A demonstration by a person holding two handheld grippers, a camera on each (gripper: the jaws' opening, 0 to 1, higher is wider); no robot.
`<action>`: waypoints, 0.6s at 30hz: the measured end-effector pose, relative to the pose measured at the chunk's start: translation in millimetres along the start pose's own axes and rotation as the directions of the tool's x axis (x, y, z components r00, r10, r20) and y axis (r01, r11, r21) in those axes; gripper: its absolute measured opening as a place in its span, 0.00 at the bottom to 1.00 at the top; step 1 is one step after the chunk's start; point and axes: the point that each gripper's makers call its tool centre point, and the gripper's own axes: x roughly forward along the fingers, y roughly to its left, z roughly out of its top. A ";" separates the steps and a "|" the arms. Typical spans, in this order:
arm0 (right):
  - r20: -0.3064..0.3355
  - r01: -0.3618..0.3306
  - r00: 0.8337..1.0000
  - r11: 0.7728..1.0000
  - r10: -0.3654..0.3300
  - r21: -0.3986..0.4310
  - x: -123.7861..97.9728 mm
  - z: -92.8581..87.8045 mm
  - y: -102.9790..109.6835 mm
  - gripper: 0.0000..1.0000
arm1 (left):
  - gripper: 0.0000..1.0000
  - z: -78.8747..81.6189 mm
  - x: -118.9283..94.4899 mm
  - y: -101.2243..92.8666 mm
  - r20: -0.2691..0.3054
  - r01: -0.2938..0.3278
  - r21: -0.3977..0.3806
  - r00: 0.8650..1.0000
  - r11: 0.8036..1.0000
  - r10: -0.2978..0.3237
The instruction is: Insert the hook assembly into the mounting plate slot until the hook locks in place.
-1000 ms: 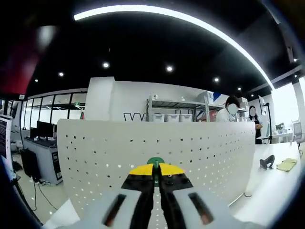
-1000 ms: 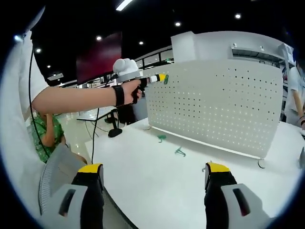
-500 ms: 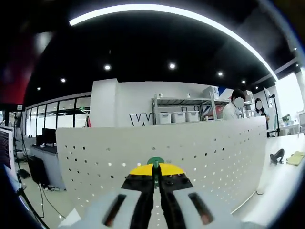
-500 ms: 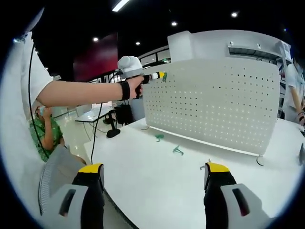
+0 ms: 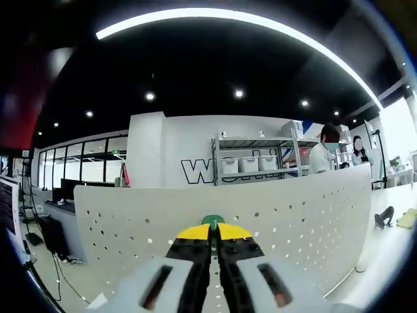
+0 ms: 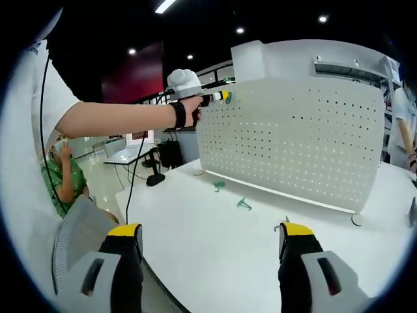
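A white perforated mounting plate [image 5: 273,215] [image 6: 293,143] stands upright on the white table [image 6: 215,241]. My left gripper [image 5: 212,229] is shut on a small green hook [image 5: 212,220], held close to the plate's upper rows of holes. In the right gripper view the left gripper [image 6: 221,97] reaches the plate's top left corner, gripped by a person's hand. Two more green hooks [image 6: 219,186] [image 6: 245,205] lie on the table in front of the plate. My right gripper [image 6: 210,238] hangs open over the table's near part, with nothing between its fingers.
A person's arm [image 6: 117,120] stretches across the right gripper view. Another person in green [image 6: 62,179] sits behind at the left. Shelves with bins [image 5: 251,163] and people [image 5: 326,153] stand beyond the plate. A dark object [image 5: 384,215] lies on the table at far right.
The left gripper with the green hook has risen slightly along the plate toward its top left edge. The right gripper stays open and still.
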 end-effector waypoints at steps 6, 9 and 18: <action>-0.012 -0.002 1.000 1.000 0.002 -0.003 -0.8 -3.7 0.9 0.88 | 0.02 -0.3 3.5 3.6 -0.001 -0.018 -0.014 1.000 1.000 0.018; -0.015 0.000 1.000 1.000 0.000 0.000 -0.9 -4.6 0.3 0.88 | 0.02 -0.1 4.6 4.6 0.000 -0.019 -0.015 1.000 1.000 0.019; -0.013 -0.002 1.000 1.000 0.002 -0.004 -0.3 -1.9 -0.4 0.87 | 0.02 -1.4 7.6 2.2 -0.001 -0.018 0.012 1.000 1.000 0.018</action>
